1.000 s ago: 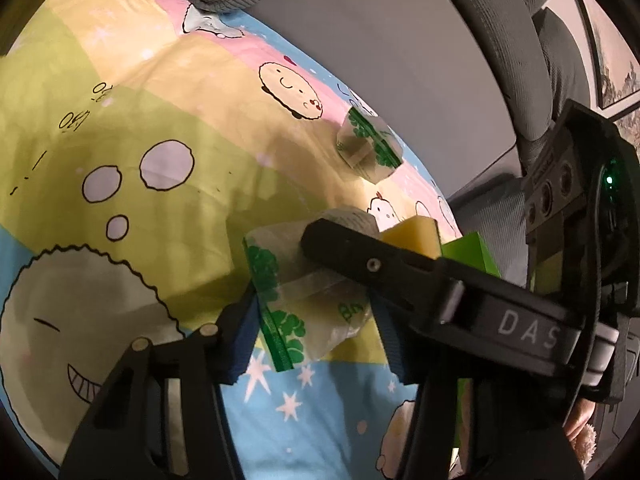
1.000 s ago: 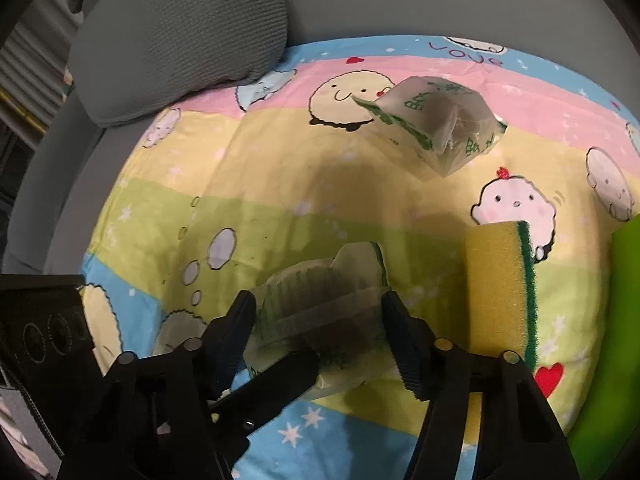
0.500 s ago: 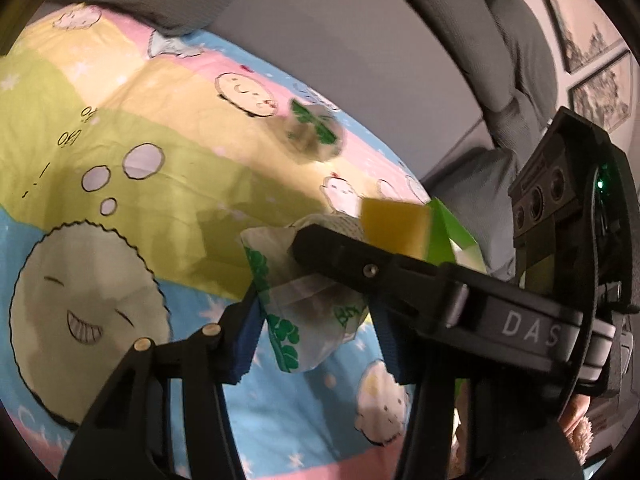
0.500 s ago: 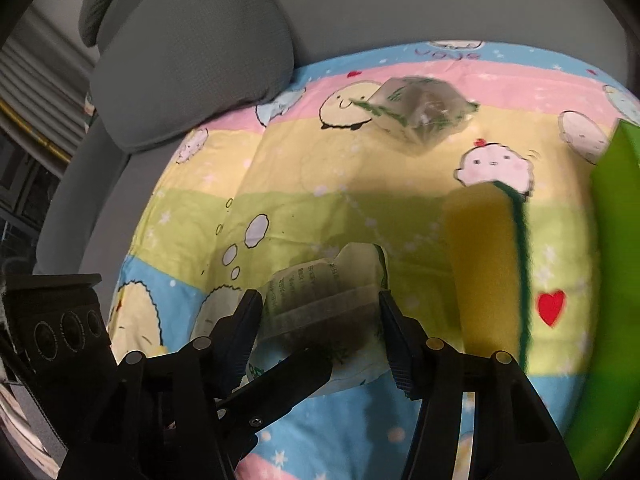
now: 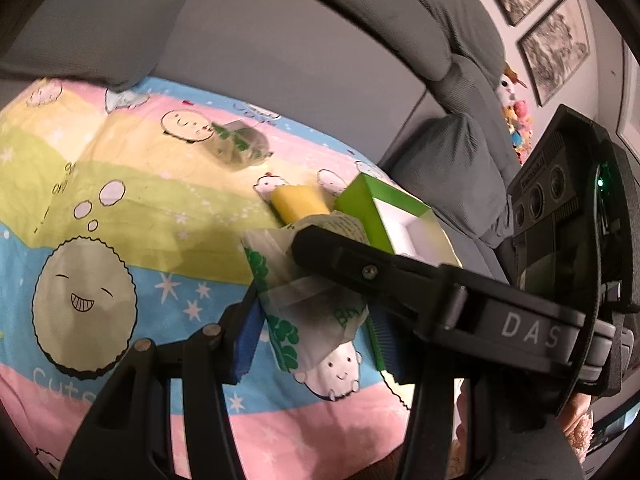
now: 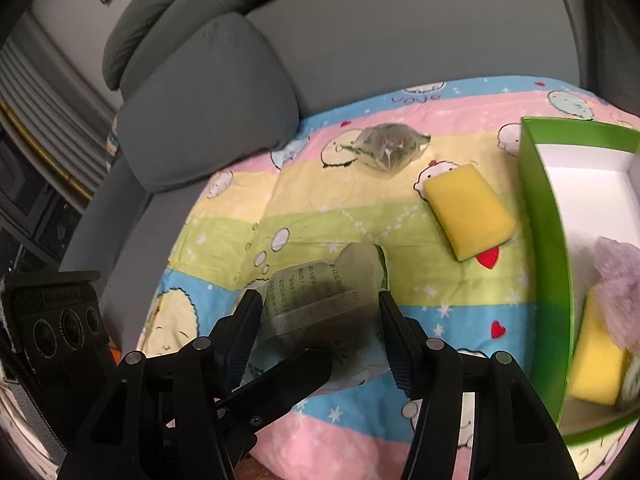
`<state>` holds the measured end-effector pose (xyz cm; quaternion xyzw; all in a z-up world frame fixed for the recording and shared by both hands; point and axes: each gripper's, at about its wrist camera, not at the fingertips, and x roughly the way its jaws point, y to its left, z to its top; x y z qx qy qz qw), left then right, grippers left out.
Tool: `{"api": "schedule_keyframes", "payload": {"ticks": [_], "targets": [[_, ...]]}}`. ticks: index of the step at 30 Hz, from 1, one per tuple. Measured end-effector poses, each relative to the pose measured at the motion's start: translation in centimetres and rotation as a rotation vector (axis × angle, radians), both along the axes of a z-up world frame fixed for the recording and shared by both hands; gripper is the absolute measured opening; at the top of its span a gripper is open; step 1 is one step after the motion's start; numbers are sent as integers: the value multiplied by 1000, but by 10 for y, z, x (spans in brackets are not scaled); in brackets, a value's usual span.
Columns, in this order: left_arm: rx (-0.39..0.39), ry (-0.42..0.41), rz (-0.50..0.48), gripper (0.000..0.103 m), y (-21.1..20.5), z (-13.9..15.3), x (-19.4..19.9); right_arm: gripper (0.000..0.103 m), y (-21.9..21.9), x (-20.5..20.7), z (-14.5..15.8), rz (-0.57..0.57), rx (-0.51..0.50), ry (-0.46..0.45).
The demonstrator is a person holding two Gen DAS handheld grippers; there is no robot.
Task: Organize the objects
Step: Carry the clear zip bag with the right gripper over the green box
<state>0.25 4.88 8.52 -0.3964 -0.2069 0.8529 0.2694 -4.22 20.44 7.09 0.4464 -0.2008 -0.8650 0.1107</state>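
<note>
Both grippers clamp one crinkly translucent plastic packet with green print (image 6: 324, 304): the left gripper (image 5: 308, 312) and the right gripper (image 6: 320, 320) each pinch it narrowly. Since a second ago it has risen off the pastel cartoon blanket (image 6: 340, 208). The green open cardboard box (image 6: 544, 216) at right has come into view, so a drop-in looks likely next.

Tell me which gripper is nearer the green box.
Right. The right gripper has the green box directly beside it; the left gripper sits on its far side, with the right gripper between it and the box. Both clamp the same plastic packet.
</note>
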Motion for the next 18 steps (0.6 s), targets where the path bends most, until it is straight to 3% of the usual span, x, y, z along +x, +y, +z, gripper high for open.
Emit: {"api": "schedule_keyframes", "payload": {"ticks": [18], "targets": [[-51,130,-103,50,38,46,39,60,33,63,44,-110,-37,134]]}}
